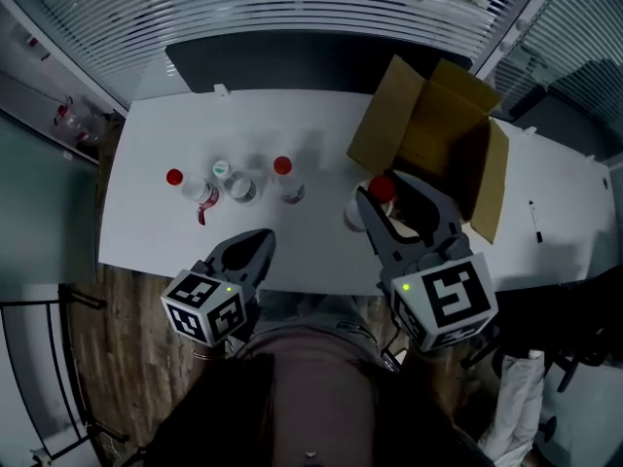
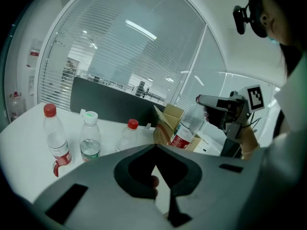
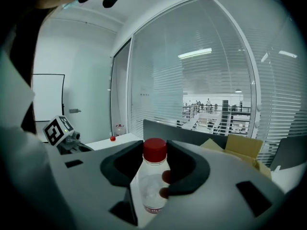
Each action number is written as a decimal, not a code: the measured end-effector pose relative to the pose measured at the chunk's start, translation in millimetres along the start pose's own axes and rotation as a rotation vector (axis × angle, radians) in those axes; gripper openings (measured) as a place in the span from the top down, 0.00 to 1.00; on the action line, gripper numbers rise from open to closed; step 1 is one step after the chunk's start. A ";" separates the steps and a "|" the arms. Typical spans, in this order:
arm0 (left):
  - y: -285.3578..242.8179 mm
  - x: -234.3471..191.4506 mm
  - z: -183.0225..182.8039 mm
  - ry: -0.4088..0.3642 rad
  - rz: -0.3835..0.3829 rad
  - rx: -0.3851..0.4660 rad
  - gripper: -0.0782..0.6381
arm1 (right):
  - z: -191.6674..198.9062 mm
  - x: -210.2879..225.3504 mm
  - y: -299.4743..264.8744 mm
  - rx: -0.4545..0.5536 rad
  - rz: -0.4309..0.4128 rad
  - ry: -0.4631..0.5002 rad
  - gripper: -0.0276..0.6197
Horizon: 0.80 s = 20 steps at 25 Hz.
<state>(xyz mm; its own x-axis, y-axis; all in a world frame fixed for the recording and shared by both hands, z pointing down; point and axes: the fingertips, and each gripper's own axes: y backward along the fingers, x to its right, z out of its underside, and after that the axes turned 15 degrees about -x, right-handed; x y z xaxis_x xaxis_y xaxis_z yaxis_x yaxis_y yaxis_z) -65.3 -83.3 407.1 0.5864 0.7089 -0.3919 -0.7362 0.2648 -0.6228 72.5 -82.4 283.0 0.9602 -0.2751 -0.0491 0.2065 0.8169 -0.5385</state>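
The left hand-held gripper [image 1: 261, 243] is held over the near edge of the worktop [image 1: 321, 251], well left of the cardboard box [image 1: 428, 139]. Its jaws are closed together, and nothing is seen between them. Just in front of the box, a red-capped bottle [image 3: 152, 181] is gripped at the neck by the right hand-held gripper [image 1: 384, 202]. Farther back, left of the box, three bottles are stood in a row: a red-capped one [image 1: 200, 195], a green-capped one [image 1: 237, 183] and another red-capped one [image 1: 288, 183] nearest the box, whose flaps are opened.
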 end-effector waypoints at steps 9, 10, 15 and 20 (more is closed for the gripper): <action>20.6 -35.2 3.7 -0.014 0.005 -0.012 0.88 | 34.6 -21.9 -51.1 -0.072 0.020 -0.063 0.70; 22.7 -38.6 3.9 -0.017 0.006 -0.014 0.88 | 38.4 -23.7 -56.5 -0.082 0.025 -0.066 0.70; 35.0 -58.9 7.5 -0.022 0.003 -0.020 0.88 | 55.4 -34.6 -83.2 -0.111 0.049 -0.081 0.70; 47.2 -78.5 9.7 -0.017 -0.009 -0.014 0.88 | 68.5 -41.2 -103.0 -0.141 0.061 -0.096 0.70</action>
<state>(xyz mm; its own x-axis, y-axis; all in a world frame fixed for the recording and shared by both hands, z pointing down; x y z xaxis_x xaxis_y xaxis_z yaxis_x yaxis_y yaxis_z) -149.4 -120.2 415.0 0.5866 0.7180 -0.3747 -0.7263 0.2617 -0.6355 24.6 -120.5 398.1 0.9850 -0.1723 -0.0084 0.1256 0.7497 -0.6498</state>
